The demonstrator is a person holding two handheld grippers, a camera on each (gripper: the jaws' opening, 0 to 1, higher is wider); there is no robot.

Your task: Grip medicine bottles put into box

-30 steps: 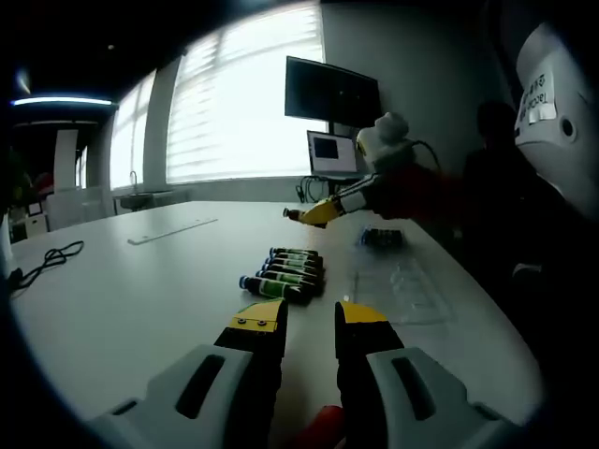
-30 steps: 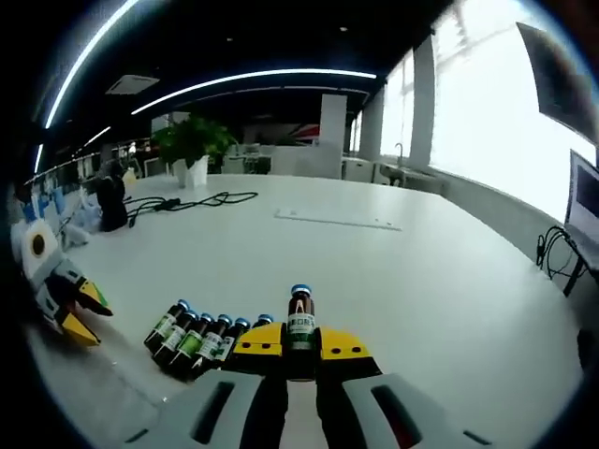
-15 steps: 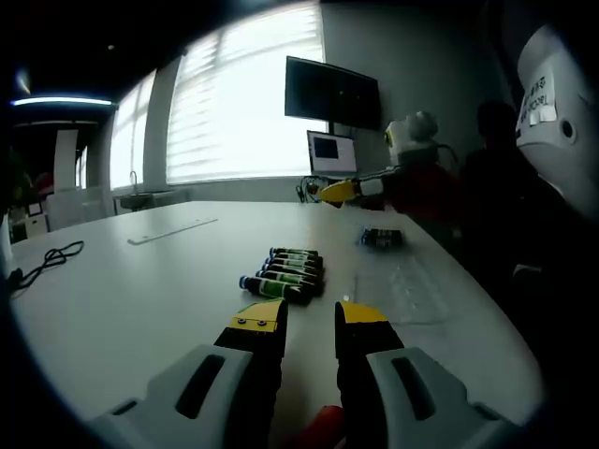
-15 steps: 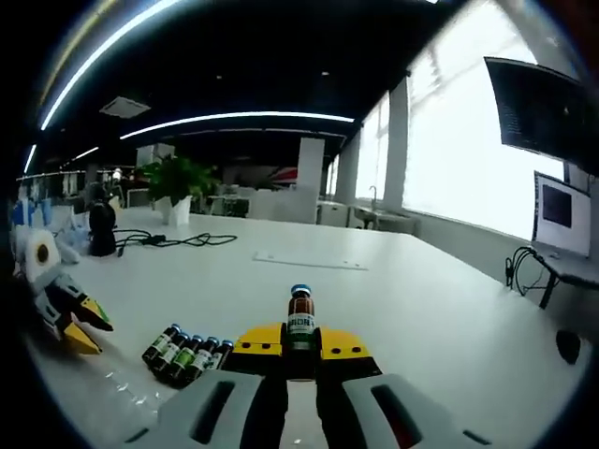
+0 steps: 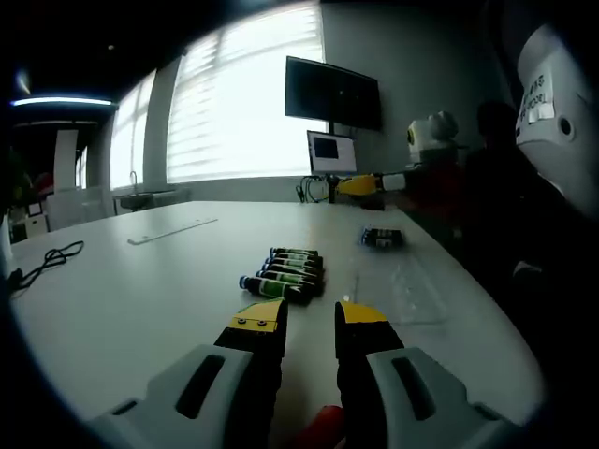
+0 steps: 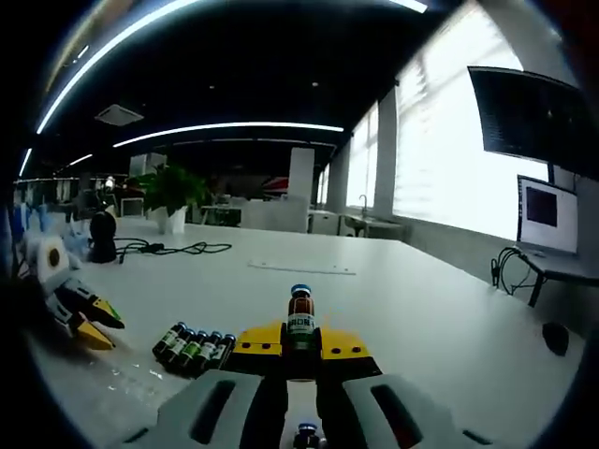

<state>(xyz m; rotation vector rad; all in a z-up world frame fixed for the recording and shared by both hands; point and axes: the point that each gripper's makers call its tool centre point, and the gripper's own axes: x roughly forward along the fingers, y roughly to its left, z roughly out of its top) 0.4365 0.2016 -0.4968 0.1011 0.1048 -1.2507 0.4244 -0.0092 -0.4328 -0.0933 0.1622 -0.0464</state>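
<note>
Several brown medicine bottles [image 5: 285, 271] with blue caps and green labels lie in a row on the white table [image 5: 140, 299]. Close behind them my left gripper [image 5: 309, 316] is open, with nothing between its yellow tips. A clear plastic tray [image 5: 402, 285] lies to the right of the row, and a small dark bundle [image 5: 381, 238] rests beyond it. My right gripper [image 5: 374, 184] hangs high above the table's far side. In the right gripper view it [image 6: 299, 339] is shut on an upright medicine bottle [image 6: 299, 318], above the bottle row [image 6: 192, 348] and across from the left gripper [image 6: 80, 313].
A black monitor [image 5: 332, 92] and a small lit screen [image 5: 329, 150] stand at the table's far edge. A black cable [image 5: 47, 257] and a flat white strip [image 5: 173, 231] lie on the left. A person in dark clothes [image 5: 505, 187] is at the right. A potted plant [image 6: 168, 192] stands far off.
My right gripper has carried its bottle up and to the right, away from the row. The left gripper and the bottles on the table have stayed put.
</note>
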